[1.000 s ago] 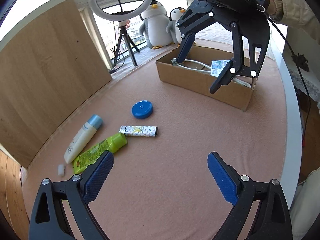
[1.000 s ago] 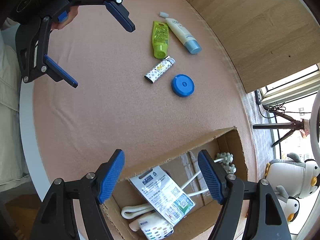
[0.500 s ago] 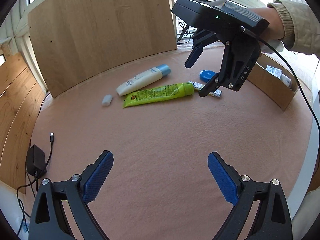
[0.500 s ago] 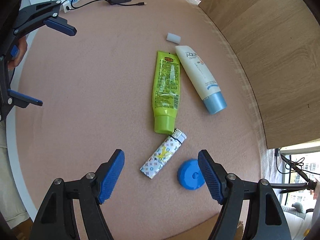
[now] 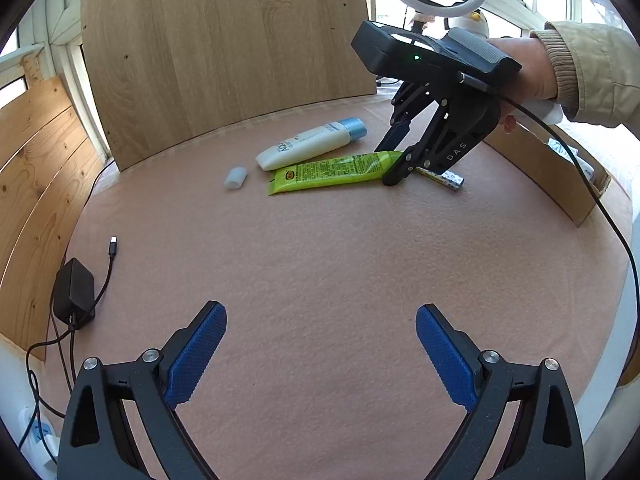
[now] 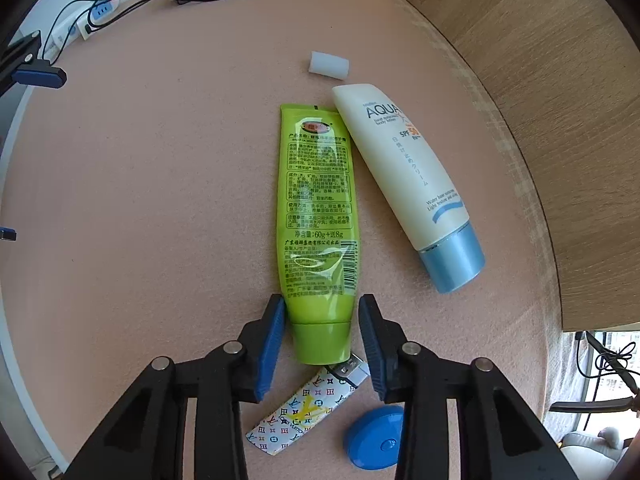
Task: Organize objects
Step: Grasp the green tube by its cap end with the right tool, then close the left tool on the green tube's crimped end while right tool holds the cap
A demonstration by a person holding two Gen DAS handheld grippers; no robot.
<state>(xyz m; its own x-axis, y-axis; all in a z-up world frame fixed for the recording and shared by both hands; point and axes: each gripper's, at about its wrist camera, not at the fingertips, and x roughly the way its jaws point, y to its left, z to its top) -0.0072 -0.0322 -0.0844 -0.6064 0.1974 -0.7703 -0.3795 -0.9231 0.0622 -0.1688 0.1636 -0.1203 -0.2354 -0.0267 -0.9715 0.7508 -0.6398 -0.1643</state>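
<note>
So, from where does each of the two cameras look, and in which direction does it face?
Left wrist: sits on the left gripper, jaws wide apart over bare mat, looks across the table at the right gripper, the person's hand and sleeve.
Right wrist: sits on the right gripper, looks steeply down at the green tube, which lies between its closing jaws.
Both show the green tube, white sunscreen tube, lighter, small white cap and charger.

Black claw frames, blue ribbed pads, silver screws, beige sleeve.
</note>
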